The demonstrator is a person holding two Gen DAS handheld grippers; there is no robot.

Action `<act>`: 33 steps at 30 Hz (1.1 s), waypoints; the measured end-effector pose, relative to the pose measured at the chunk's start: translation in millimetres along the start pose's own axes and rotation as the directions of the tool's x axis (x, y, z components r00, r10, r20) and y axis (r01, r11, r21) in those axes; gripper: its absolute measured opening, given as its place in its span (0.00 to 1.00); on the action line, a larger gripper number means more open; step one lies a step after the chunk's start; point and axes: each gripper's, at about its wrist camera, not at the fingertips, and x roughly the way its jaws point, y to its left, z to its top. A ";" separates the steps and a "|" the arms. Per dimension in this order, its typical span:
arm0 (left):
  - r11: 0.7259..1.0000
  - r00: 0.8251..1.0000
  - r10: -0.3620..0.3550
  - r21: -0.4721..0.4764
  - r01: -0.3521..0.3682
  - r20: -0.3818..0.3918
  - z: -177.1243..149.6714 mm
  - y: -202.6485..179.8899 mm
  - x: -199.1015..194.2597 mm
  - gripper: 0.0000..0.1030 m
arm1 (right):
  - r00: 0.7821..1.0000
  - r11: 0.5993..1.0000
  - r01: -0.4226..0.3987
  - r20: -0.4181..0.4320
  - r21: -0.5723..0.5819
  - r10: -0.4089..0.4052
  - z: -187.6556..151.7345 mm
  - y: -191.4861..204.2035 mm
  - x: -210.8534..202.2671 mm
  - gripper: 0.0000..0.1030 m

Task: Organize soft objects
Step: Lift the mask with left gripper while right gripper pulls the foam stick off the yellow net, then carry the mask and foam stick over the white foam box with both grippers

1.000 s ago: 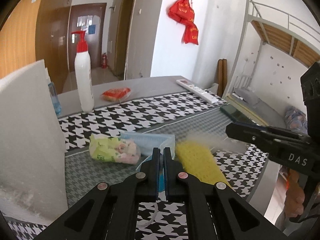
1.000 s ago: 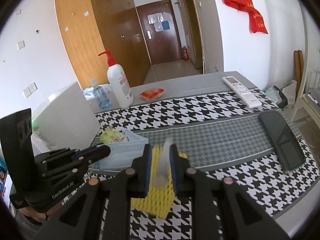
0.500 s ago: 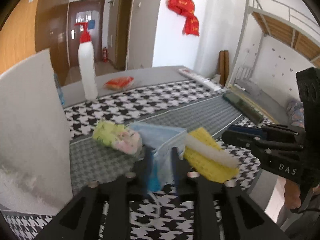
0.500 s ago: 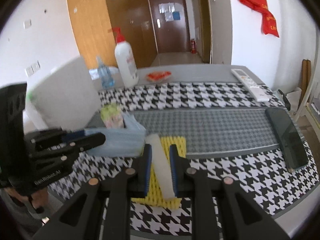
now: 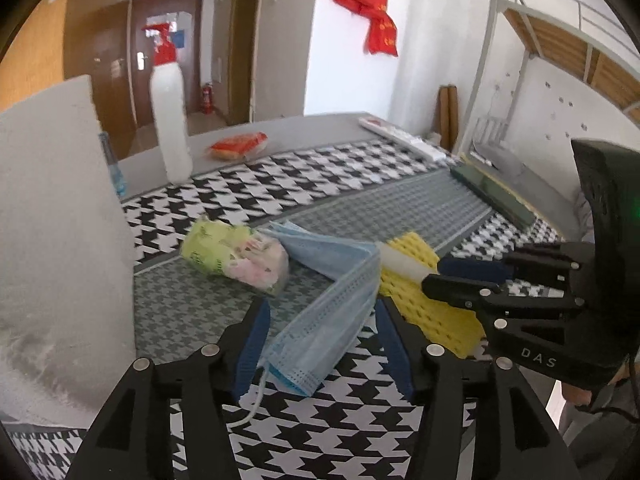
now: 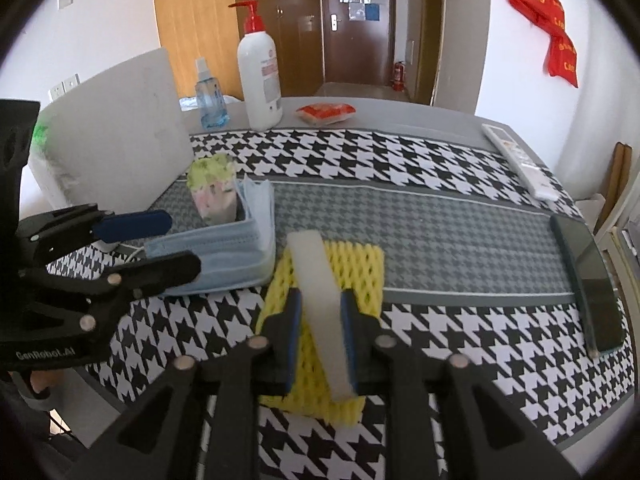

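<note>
Blue masks loose between opening left tool, white foam strip inside opening right tool.

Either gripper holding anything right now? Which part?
Nothing firmly. The left gripper is opening, its pads clear of the blue mask lying between them. The right gripper is opening around the white foam strip's near end, resting on the yellow net.

Foam strip lies on mesh pad, seemingly touching mask leftward.
</note>
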 end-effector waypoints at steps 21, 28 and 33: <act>0.993 0.994 0.031 0.112 -0.019 -0.106 3.2 -15.5 37.3 0.37 | 0.999 1.000 -0.024 0.024 0.006 0.024 -3.7 -5.9 -2.9 0.22; 0.991 0.997 0.010 0.137 0.001 -0.075 5.4 -21.9 32.0 0.07 | 0.998 0.999 -0.043 0.054 0.031 0.042 0.9 -11.3 -12.5 0.22; 0.992 1.000 -0.011 0.127 0.011 0.001 12.6 -21.8 13.3 0.07 | 0.994 0.995 -0.068 0.087 0.076 0.061 3.9 -16.6 -21.3 0.21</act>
